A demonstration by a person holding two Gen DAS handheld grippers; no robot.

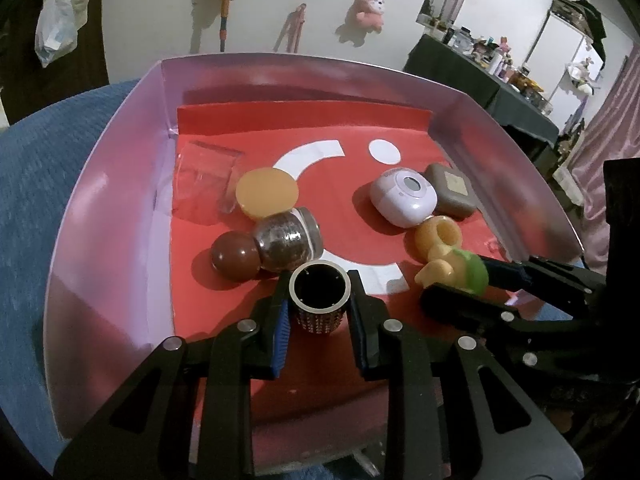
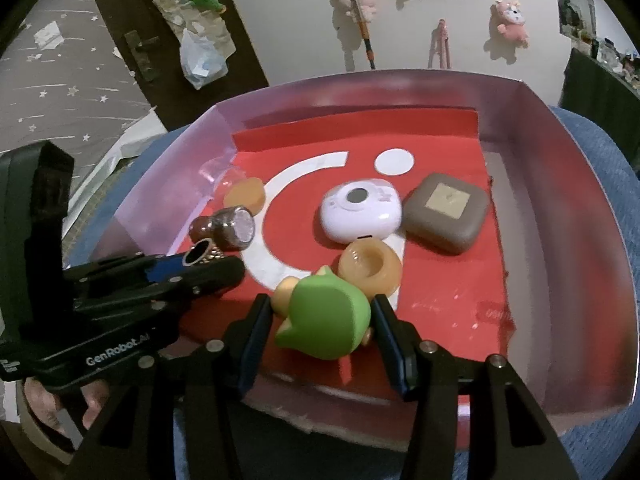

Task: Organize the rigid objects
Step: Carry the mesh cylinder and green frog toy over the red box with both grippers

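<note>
My left gripper (image 1: 319,280) is shut on a small black cylinder (image 1: 319,300) with a silver rim and a studded side, held upright over the near part of the red-floored pink tray (image 1: 280,76). My right gripper (image 2: 322,302) is shut on a green and yellow toy figure (image 2: 324,320), low over the tray floor and just in front of a yellow ring (image 2: 370,266). In the left wrist view the right gripper (image 1: 460,280) reaches in from the right with the toy (image 1: 460,268). In the right wrist view the left gripper (image 2: 204,260) holds the cylinder (image 2: 200,249) at the left.
In the tray lie a glass jar with a brown ball cap (image 1: 286,244), an orange disc (image 1: 267,192), a clear plastic box (image 1: 206,180), a white round device (image 1: 404,196) and a taupe square case (image 1: 452,194). The tray sits on blue cloth (image 1: 60,184). A hand (image 2: 52,408) grips the left tool.
</note>
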